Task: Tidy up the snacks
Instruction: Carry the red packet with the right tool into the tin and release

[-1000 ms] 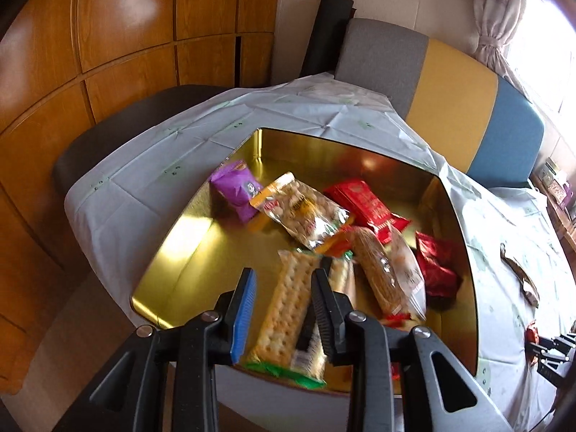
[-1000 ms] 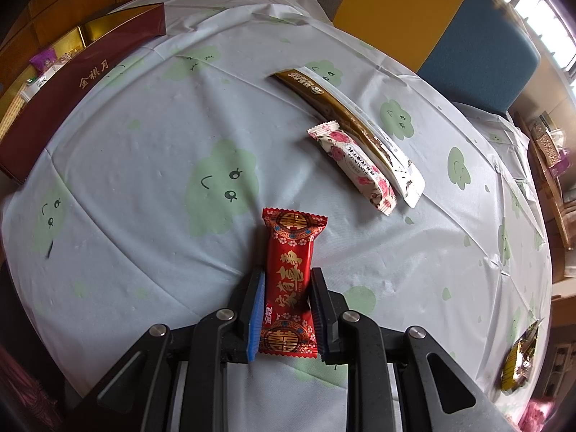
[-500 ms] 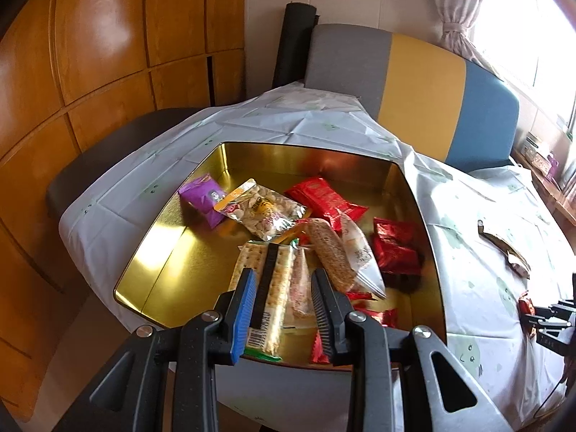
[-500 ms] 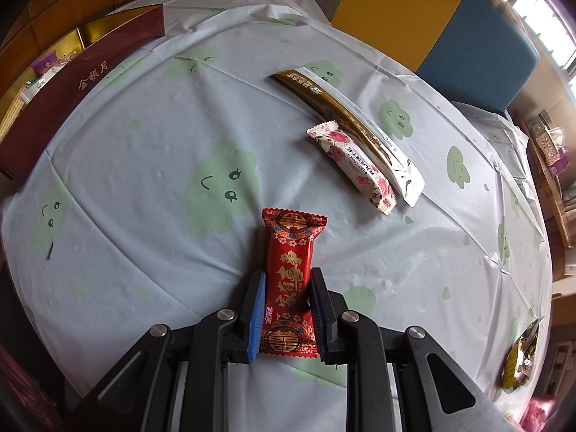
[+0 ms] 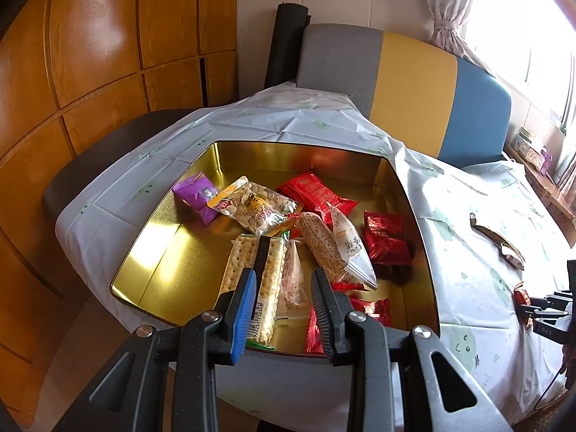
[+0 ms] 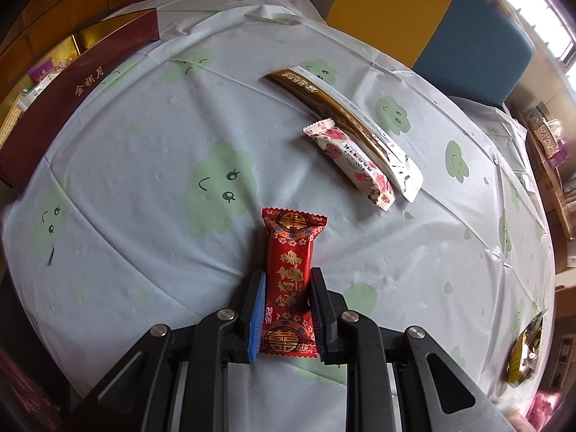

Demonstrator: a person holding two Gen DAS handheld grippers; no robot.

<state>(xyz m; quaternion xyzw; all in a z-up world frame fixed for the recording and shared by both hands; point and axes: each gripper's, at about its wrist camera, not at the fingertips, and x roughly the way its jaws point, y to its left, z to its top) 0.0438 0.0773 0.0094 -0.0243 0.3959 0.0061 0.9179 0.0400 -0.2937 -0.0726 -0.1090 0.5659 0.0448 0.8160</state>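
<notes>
Right gripper [image 6: 286, 309] clamped on red snack packet [image 6: 291, 280], long axis toward 12 o'clock; gold tin [image 6: 84, 37] lies at 10 o'clock; left gripper [image 5: 284, 302] empty, jaws apart.

A grey, yellow and blue chair back [image 5: 414, 82] stands behind the cloth-covered table [image 6: 144, 165], beside wooden wall panels [image 5: 100, 46].
</notes>
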